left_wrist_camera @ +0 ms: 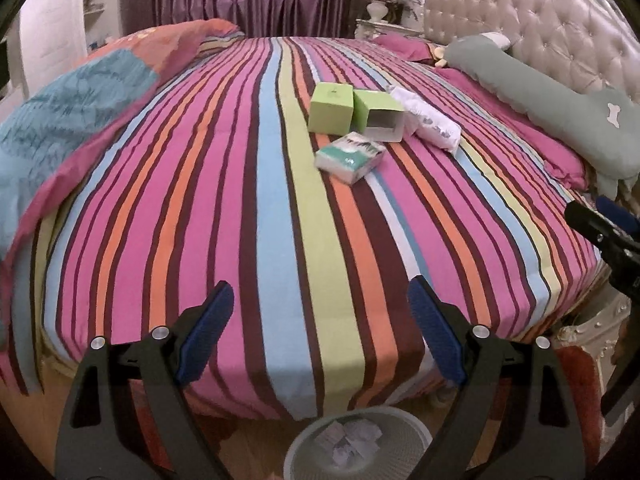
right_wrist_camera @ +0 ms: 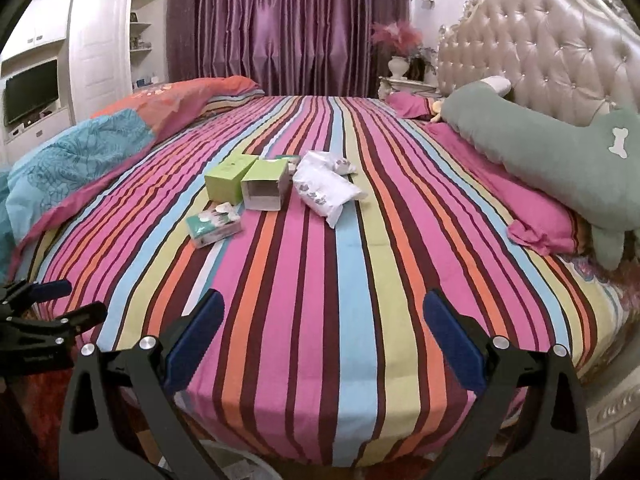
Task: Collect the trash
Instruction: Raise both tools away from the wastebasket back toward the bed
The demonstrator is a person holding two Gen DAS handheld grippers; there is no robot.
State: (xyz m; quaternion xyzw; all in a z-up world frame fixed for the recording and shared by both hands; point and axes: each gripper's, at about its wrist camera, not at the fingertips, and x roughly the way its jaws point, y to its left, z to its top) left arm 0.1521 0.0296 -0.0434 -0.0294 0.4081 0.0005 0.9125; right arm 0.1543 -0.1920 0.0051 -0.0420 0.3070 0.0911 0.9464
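Trash lies on the striped bed [left_wrist_camera: 248, 200]: a closed green box [left_wrist_camera: 330, 109], an open-ended green box [left_wrist_camera: 380, 116], a teal-and-white tissue pack [left_wrist_camera: 351, 157] and a crumpled white wrapper [left_wrist_camera: 430, 124]. The right wrist view shows the same closed green box [right_wrist_camera: 230, 178], open-ended box [right_wrist_camera: 265, 184], tissue pack [right_wrist_camera: 214, 227] and white wrapper [right_wrist_camera: 326, 188]. My left gripper [left_wrist_camera: 322, 300] stands open and empty over the bed's near edge, above a white wastebasket [left_wrist_camera: 360, 446] holding paper scraps. My right gripper [right_wrist_camera: 324, 312] is open and empty too, well short of the trash.
A blue-and-orange quilt [left_wrist_camera: 68, 120] is bunched on the bed's left side. A long green plush pillow [right_wrist_camera: 540, 136] and pink pillows lie along the tufted headboard [right_wrist_camera: 540, 40] at right. Purple curtains [right_wrist_camera: 288, 28] and a white wardrobe stand beyond.
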